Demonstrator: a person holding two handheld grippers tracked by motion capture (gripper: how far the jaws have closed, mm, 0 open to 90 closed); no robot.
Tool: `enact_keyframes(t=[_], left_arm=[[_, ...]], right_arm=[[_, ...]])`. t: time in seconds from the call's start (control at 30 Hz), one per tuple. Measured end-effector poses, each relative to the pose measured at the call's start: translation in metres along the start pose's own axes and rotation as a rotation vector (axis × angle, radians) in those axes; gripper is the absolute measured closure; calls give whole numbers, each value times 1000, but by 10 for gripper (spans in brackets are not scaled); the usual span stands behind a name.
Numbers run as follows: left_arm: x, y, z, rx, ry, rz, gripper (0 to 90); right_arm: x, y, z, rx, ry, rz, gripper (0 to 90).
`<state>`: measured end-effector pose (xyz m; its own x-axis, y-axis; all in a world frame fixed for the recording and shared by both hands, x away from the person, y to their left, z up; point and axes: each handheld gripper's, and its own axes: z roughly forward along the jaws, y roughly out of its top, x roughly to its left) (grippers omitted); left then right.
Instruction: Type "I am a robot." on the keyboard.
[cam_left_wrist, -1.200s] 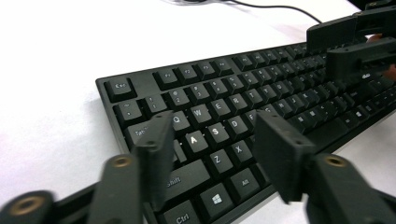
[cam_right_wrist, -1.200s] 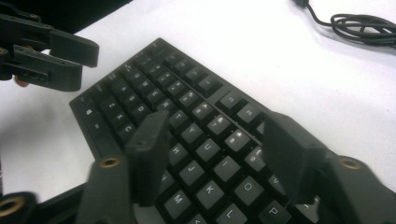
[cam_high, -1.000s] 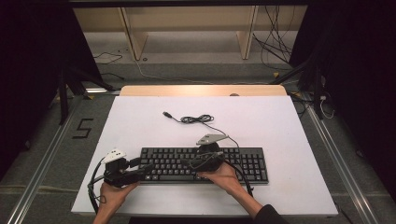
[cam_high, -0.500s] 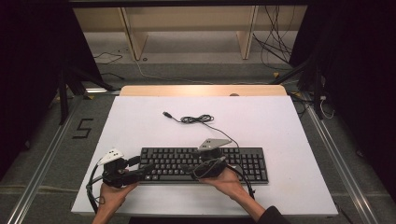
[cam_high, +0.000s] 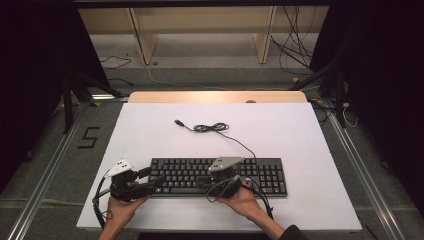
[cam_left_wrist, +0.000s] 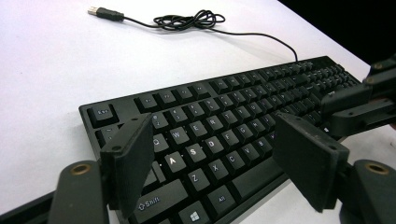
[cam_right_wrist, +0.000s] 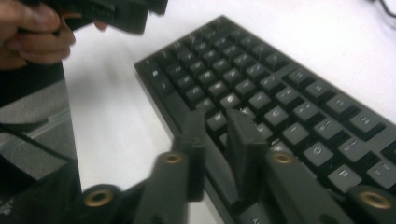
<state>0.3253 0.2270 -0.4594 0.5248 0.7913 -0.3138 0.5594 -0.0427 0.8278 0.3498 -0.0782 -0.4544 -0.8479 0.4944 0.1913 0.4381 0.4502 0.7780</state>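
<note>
Black keyboard (cam_high: 217, 176) lies at six o'clock on the white table (cam_high: 300, 135), its cord (cam_high: 212, 128) trailing toward twelve, with the left gripper (cam_high: 159, 181) spread over its nine-o'clock end while the right gripper (cam_high: 201, 178), jaws just closing to a narrow gap, looks set to press keys.

A white table (cam_high: 150, 130) carries a black keyboard (cam_high: 260, 172) toward six o'clock, its coiled cable (cam_high: 212, 128) trailing toward eleven o'clock to a USB plug (cam_high: 178, 122).
</note>
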Motion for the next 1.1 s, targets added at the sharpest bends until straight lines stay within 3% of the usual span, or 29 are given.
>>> enact_keyframes(t=[0.13,0.53,1.1], left_arm=[[-1,0,0,-4,-3,1,290],[-3,0,1,-3,-14,10,290],[-2,0,1,-1,-13,8,289]], right_arm=[[1,-3,3,34,-12,-8,900],[0,-12,18,110,-51,-42,900],[3,-16,24,122,-76,-64,900]])
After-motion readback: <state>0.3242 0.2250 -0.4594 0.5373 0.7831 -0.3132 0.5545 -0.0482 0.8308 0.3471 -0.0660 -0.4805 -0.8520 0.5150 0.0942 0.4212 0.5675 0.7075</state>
